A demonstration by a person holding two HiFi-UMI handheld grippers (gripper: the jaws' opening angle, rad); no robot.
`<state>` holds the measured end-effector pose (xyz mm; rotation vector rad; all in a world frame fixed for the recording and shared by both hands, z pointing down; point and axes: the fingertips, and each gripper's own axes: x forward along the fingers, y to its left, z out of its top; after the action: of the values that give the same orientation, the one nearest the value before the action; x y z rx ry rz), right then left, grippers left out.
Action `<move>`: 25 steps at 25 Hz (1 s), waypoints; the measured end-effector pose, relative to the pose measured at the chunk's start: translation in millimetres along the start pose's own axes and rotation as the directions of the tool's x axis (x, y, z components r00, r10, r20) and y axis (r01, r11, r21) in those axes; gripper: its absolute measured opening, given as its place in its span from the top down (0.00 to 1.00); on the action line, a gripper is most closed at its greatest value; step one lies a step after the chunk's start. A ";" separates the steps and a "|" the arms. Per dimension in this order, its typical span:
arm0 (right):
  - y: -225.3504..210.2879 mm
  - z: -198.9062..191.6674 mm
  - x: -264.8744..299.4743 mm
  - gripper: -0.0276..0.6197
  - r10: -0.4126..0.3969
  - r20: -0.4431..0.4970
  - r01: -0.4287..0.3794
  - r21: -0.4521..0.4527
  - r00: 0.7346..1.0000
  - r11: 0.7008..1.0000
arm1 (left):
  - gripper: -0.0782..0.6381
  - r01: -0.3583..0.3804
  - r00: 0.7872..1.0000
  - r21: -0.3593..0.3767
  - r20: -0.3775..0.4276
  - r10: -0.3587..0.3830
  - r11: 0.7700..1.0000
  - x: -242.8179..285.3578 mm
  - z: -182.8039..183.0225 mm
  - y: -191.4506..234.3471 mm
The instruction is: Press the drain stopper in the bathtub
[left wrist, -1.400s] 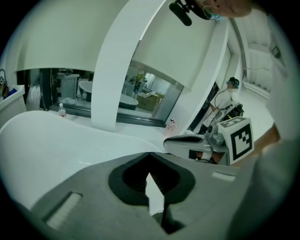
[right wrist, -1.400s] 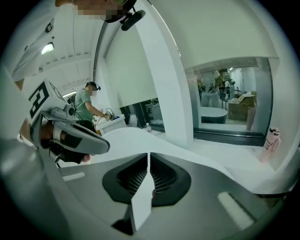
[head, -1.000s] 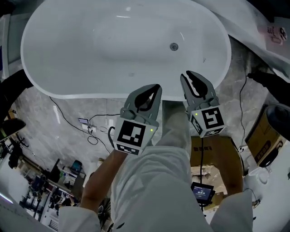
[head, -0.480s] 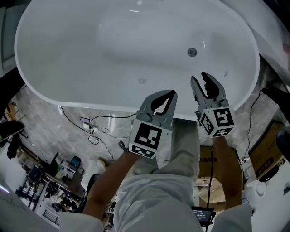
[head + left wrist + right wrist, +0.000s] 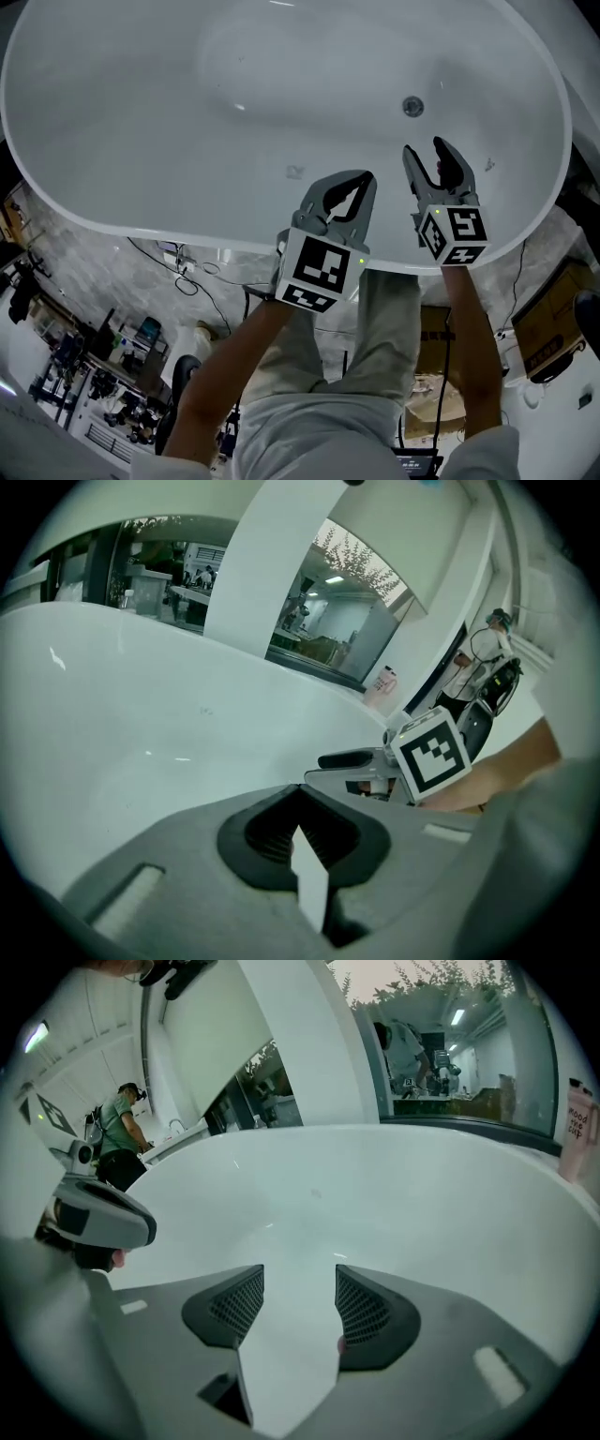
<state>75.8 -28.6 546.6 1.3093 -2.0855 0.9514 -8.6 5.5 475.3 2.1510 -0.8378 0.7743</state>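
Note:
The white bathtub [image 5: 187, 234] fills the top of the head view. Its round metal drain stopper [image 5: 412, 106] sits in the tub floor at the right. My right gripper [image 5: 427, 147] hangs over the near inner wall, just short of the stopper and apart from it. Its jaws have just been opening and stand open with nothing between them, as the right gripper view [image 5: 300, 1274] shows. My left gripper [image 5: 363, 177] is beside it on the left over the tub's near rim, shut and empty [image 5: 298, 797]. Neither gripper view shows the stopper.
Grey marble floor lies below the tub's rim with a cable [image 5: 183, 272] running across it. Cluttered shelving [image 5: 75, 366] is at lower left and a cardboard box [image 5: 553, 319] at right. The person's white trousers [image 5: 375, 319] stand against the tub.
Both grippers have moved forward and down from outside the rim to over the tub's inside. The right jaws have spread wider. The tub and stopper appear larger and closer.

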 end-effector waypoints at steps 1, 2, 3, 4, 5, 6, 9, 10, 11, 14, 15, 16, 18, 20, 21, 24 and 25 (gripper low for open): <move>-4.0 -6.9 6.7 0.59 -0.005 -0.010 0.005 0.003 1.000 1.000 | 0.89 0.001 1.000 -0.001 -0.004 -0.001 1.000 7.2 -4.2 3.4; -8.0 -13.5 13.1 0.59 -0.009 -0.020 0.010 0.006 1.000 1.000 | 0.89 0.002 1.000 -0.002 -0.008 -0.002 1.000 14.6 -8.3 6.6; -11.8 -19.4 18.9 0.58 -0.013 -0.030 0.013 0.010 0.999 1.000 | 0.89 0.005 1.000 -0.003 -0.010 -0.005 1.000 21.7 -11.4 9.0; -15.4 -24.5 24.1 0.57 -0.015 -0.038 0.016 0.014 0.999 1.000 | 0.89 0.009 1.000 -0.006 -0.011 -0.009 1.000 28.3 -13.6 10.8; -18.8 -28.9 29.6 0.56 -0.016 -0.046 0.017 0.017 0.999 1.000 | 0.89 0.013 1.000 -0.009 -0.011 -0.013 1.000 34.5 -15.0 12.6; -22.0 -32.7 35.7 0.55 -0.015 -0.054 0.016 0.019 0.998 1.000 | 0.89 0.017 1.000 -0.013 -0.008 -0.017 1.000 40.7 -15.9 14.6; -32.0 -46.0 52.0 0.51 -0.015 -0.072 0.016 0.015 0.997 1.000 | 0.89 0.030 1.000 -0.026 -0.006 -0.031 0.999 57.5 -22.7 17.1; -34.6 -52.2 57.3 0.50 -0.014 -0.077 0.016 0.015 0.997 1.000 | 0.89 0.035 0.999 -0.030 -0.011 -0.035 0.999 62.2 -27.6 17.9; -36.2 -59.2 64.7 0.49 -0.011 -0.084 0.013 0.020 0.996 1.000 | 0.89 0.036 0.999 -0.029 -0.019 -0.036 0.999 66.7 -33.3 20.9; -41.2 -78.6 92.8 0.41 0.009 -0.122 -0.001 0.064 0.993 0.998 | 0.89 0.021 0.999 -0.008 -0.047 -0.022 1.000 82.7 -47.5 36.1; -45.0 -84.7 99.1 0.40 0.011 -0.136 -0.001 0.077 0.991 0.997 | 0.89 0.017 0.998 -0.010 -0.053 -0.018 1.000 88.4 -51.3 38.7; -49.5 -90.7 103.6 0.38 0.009 -0.150 0.004 0.086 0.989 0.996 | 0.89 0.015 0.998 -0.016 -0.059 -0.016 1.000 93.2 -54.7 40.0; -58.5 -100.5 111.6 0.38 0.003 -0.172 0.014 0.099 0.985 0.995 | 0.89 0.015 0.997 -0.031 -0.071 -0.017 0.999 101.6 -59.2 41.8; -69.1 -106.7 122.5 0.38 0.003 -0.185 0.017 0.104 0.983 0.994 | 0.89 0.023 0.997 -0.040 -0.077 -0.026 0.999 112.8 -62.1 43.6; -74.7 -110.5 128.5 0.38 0.001 -0.192 0.020 0.107 0.981 0.994 | 0.89 0.028 0.996 -0.041 -0.079 -0.031 0.999 118.7 -64.4 44.2; -86.8 -130.0 148.3 0.38 -0.006 -0.222 0.035 0.129 0.975 0.991 | 0.89 0.027 0.995 -0.034 -0.094 -0.030 0.999 132.4 -76.5 48.3; -90.0 -137.1 154.9 0.38 -0.007 -0.234 0.041 0.140 0.972 0.989 | 0.89 0.025 0.995 -0.033 -0.100 -0.028 0.999 136.6 -80.3 49.8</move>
<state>99.4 -36.2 770.8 1.2237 -1.8474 1.2026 16.4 -5.4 639.1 2.0724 -0.7631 0.8429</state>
